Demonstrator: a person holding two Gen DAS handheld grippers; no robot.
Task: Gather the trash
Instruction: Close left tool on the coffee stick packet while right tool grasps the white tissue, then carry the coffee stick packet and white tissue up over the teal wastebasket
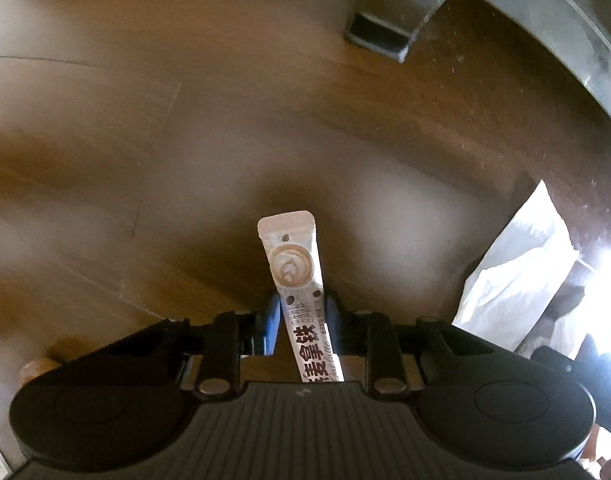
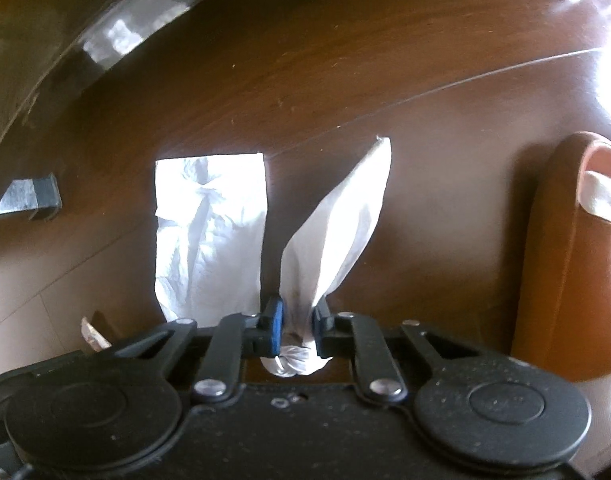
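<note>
Trash is in both your grippers; the left gripper (image 1: 303, 320) has its jaws closed tight on a coffee stick sachet (image 1: 295, 276), which juts toward twelve o'clock above the wooden floor (image 1: 145, 140); the right gripper (image 2: 297, 322) pinches a white tissue (image 2: 333, 232), its loose end fanning toward one o'clock; a second crumpled tissue (image 2: 209, 232) lies at eleven o'clock on the floor; at three o'clock stands a brown bin (image 2: 561, 264) with something white (image 2: 603, 198) inside near the rim.
</note>
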